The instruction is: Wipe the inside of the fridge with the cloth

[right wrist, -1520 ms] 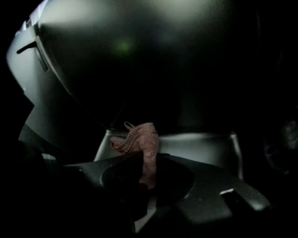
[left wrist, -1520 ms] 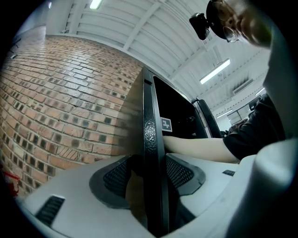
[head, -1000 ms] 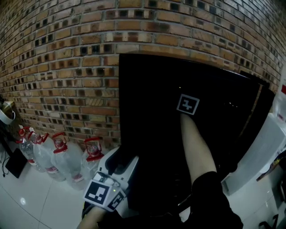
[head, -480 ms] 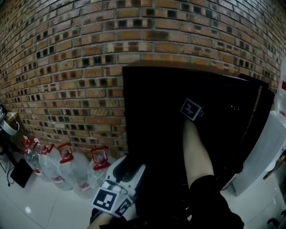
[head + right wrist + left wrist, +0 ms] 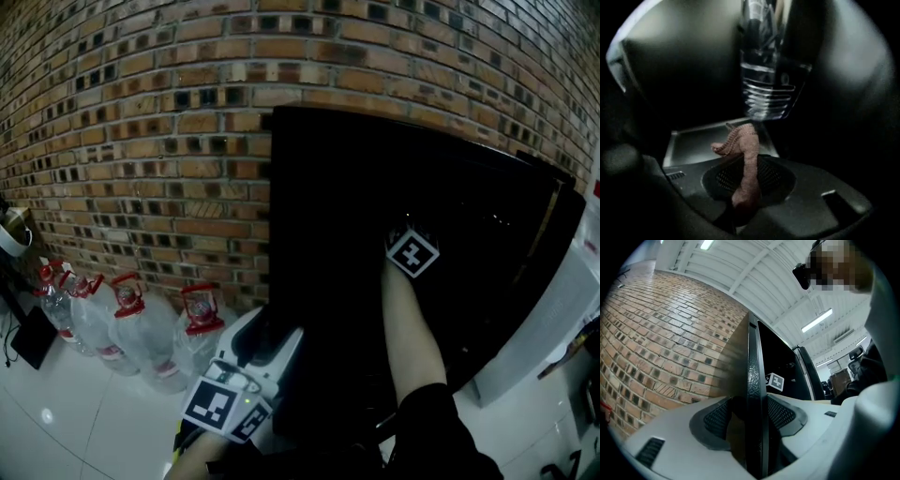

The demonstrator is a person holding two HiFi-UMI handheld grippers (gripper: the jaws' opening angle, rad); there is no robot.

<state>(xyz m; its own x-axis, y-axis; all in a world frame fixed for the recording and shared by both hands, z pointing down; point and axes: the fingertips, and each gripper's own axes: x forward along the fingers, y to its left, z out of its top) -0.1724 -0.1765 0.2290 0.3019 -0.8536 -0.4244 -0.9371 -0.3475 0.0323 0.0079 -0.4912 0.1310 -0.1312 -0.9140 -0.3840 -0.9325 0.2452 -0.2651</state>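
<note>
Brick wall (image 5: 141, 122) behind fridge (image 5: 375, 187); left gripper (image 5: 757, 413) clamps fridge edge (image 5: 754, 357), right gripper (image 5: 750, 173) pinches cloth (image 5: 745, 145).

The floor (image 5: 84, 422) is glossy white tile. Standing directly on it are the black fridge (image 5: 394, 234), set against the brick wall (image 5: 141, 141), and a row of red-capped water bottles (image 5: 141, 328) along the wall's foot. A flat black item (image 5: 33, 339) rests at far left; its nature cannot be determined.
</note>
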